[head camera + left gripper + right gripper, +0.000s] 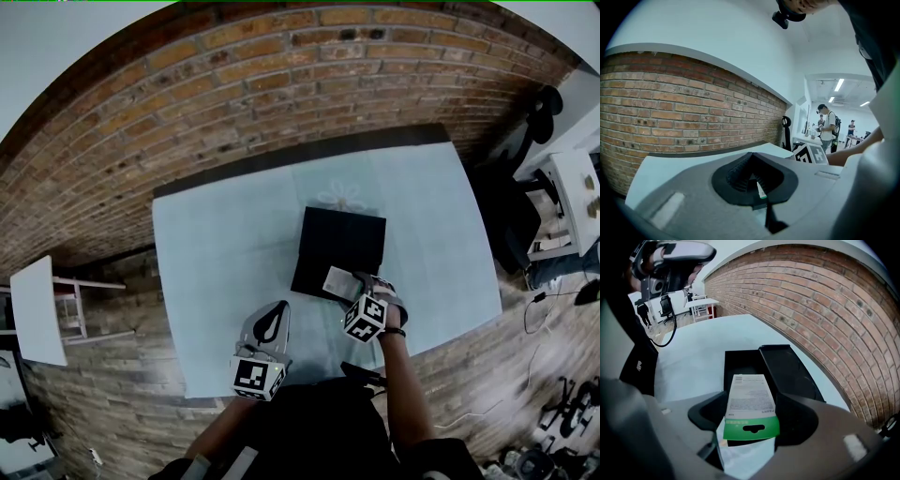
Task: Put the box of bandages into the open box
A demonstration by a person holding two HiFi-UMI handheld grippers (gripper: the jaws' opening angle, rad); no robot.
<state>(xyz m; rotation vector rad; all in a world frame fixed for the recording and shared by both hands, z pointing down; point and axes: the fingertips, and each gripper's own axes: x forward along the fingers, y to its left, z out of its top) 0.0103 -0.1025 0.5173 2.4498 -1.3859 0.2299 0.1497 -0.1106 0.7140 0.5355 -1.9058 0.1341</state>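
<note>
The box of bandages (pixel 337 280) is white with a green end (pixel 751 426). My right gripper (pixel 350 285) is shut on it, one jaw on each long side, and the gripper (pixel 751 417) points steeply down. The bandage box hangs over the near edge of the open black box (pixel 339 242), whose tray (pixel 740 363) lies beside its raised lid (pixel 790 371). Nearer me and to the left, my left gripper (pixel 277 307) hovers over the table's front edge, apart from both boxes. Its jaws (pixel 752 180) are shut with nothing held.
A pale blue cloth (pixel 220 253) covers the table, with a flower print (pixel 345 197) behind the black box. The floor is brick-patterned all round. A white side table (pixel 37 309) stands at the left and office furniture (pixel 562 202) at the right. People (pixel 828 127) stand far off.
</note>
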